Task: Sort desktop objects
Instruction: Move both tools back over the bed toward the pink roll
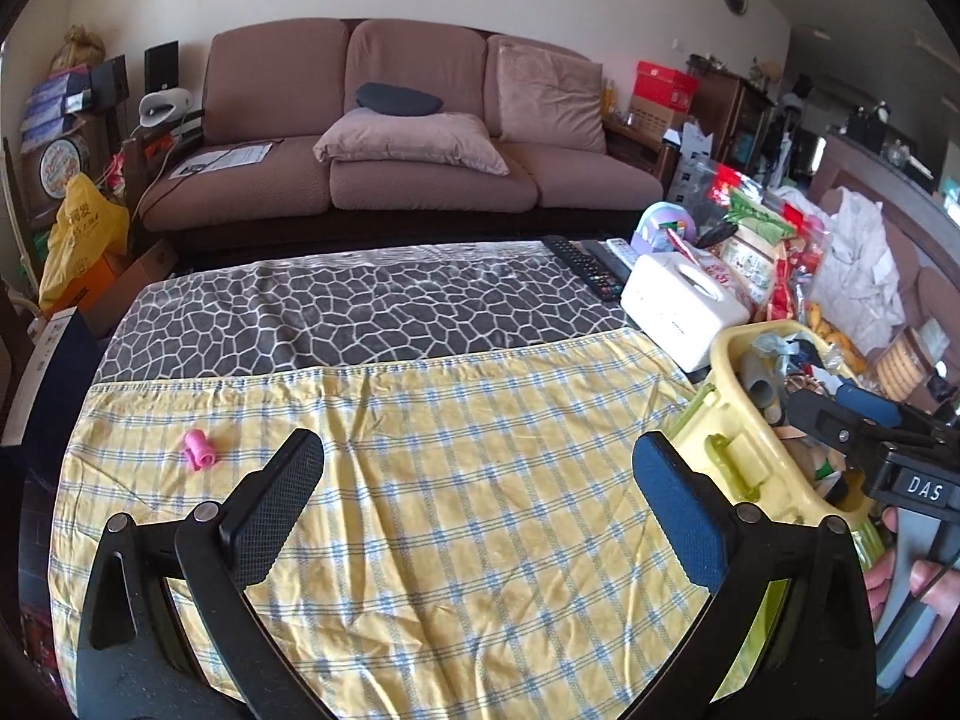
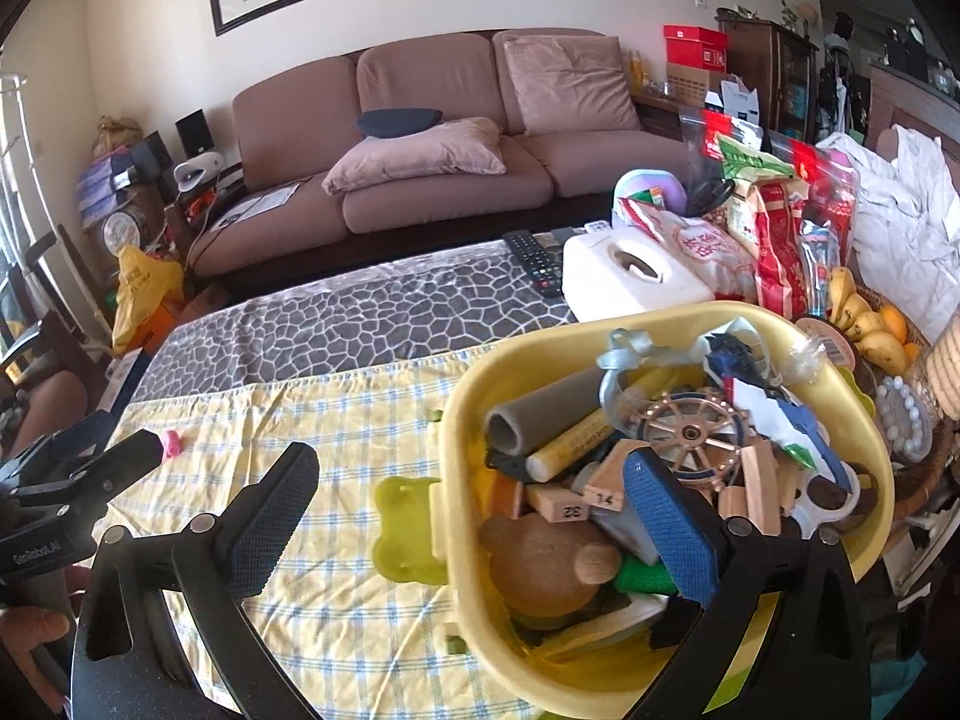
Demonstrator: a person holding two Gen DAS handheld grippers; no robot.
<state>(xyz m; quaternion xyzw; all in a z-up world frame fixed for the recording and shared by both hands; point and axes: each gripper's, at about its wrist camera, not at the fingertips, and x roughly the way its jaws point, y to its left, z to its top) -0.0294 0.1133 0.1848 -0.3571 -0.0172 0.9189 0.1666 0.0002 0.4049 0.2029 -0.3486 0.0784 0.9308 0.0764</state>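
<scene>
A small pink toy (image 1: 201, 450) lies on the yellow checked cloth (image 1: 450, 480), left of and beyond my left gripper (image 1: 480, 480), which is open and holds nothing. A yellow basket (image 2: 600, 317) filled with several toys, wooden blocks, a brown bear figure (image 2: 540, 564) and a metal ship's wheel (image 2: 696, 435) stands at the right. My right gripper (image 2: 474, 510) is open wide above the basket's near left wall, its blue pad (image 2: 669, 534) over the contents and its black finger (image 2: 273, 519) over the cloth. Neither pad presses on anything. The pink toy (image 2: 171, 443) shows far left.
A grey pebble-pattern cloth (image 1: 360, 306) covers the table's far half. Remotes (image 1: 588, 267), a white tissue box (image 1: 678, 306), snack bags (image 2: 774, 240) and bananas (image 2: 864, 318) crowd the right. A sofa (image 1: 390, 138) stands behind. A hand (image 1: 924, 594) grips the right tool's handle.
</scene>
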